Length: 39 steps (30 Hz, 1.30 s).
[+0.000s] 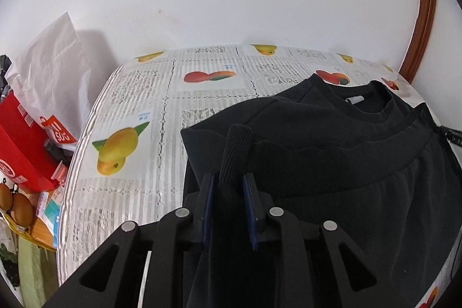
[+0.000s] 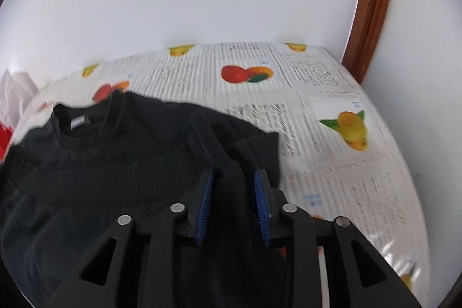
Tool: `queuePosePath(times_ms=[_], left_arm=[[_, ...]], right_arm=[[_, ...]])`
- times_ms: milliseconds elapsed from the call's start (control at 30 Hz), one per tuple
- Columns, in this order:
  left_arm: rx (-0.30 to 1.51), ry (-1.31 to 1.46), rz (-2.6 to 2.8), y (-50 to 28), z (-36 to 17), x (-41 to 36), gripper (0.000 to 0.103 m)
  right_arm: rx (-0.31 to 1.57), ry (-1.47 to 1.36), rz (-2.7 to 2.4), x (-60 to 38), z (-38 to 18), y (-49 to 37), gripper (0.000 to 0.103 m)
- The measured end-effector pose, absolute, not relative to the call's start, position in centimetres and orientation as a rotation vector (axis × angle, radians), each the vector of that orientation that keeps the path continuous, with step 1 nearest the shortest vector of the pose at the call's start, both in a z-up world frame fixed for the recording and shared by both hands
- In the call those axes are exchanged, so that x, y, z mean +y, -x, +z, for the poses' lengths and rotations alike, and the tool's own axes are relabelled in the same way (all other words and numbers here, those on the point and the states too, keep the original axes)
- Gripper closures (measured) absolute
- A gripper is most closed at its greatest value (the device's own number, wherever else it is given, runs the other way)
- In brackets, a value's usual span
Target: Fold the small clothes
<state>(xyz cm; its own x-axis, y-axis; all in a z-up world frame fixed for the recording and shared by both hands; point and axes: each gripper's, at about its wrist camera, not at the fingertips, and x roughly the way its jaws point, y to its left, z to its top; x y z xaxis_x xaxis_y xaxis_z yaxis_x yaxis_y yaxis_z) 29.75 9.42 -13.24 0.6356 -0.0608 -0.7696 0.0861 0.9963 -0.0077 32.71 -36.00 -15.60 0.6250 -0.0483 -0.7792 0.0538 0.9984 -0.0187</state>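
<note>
A black sweatshirt [image 1: 332,140] lies on a table with a fruit-print cloth [image 1: 138,111], its collar toward the wall. Its ribbed hem is lifted and carried over the body toward the collar. My left gripper [image 1: 229,182] is shut on the hem's left corner, a ribbed fold standing up between the blue pads. My right gripper [image 2: 234,178] is shut on the hem's right corner in the right wrist view, over the sweatshirt [image 2: 101,163]. The collar with its grey label [image 2: 79,121] lies ahead to the left.
A white wall stands behind the table. A red bag [image 1: 26,146] and white paper bag [image 1: 49,68] stand off the table's left edge, with brown eggs [image 1: 14,204] below. A brown wooden frame [image 2: 372,5] is at the right. Bare tablecloth [image 2: 332,163] lies right of the sweatshirt.
</note>
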Motion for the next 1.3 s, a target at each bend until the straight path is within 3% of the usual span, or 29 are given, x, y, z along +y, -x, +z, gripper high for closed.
queuePosePath(times_ms=[633, 800, 967, 1300], left_arm=[[0.936, 0.032, -0.024, -19.5, -13.9, 13.3, 0.070], [0.926, 0.031, -0.005, -16.1, -13.7, 14.2, 0.069], [0.912, 0.054, 0.015, -12.9, -13.5, 15.4, 0.065], [0.937, 0.085, 0.057, -6.9, -14.8, 18.9, 0.065]], right_arm=[[0.955, 0.046, -0.231, -38.2, -16.2, -21.8, 0.070], [0.898, 0.042, -0.264, -36.9, -13.3, -19.4, 0.068], [0.837, 0.054, -0.143, -31.3, -11.0, -18.7, 0.061], [0.884, 0.055, 0.234, -13.1, -13.5, -18.2, 0.061]])
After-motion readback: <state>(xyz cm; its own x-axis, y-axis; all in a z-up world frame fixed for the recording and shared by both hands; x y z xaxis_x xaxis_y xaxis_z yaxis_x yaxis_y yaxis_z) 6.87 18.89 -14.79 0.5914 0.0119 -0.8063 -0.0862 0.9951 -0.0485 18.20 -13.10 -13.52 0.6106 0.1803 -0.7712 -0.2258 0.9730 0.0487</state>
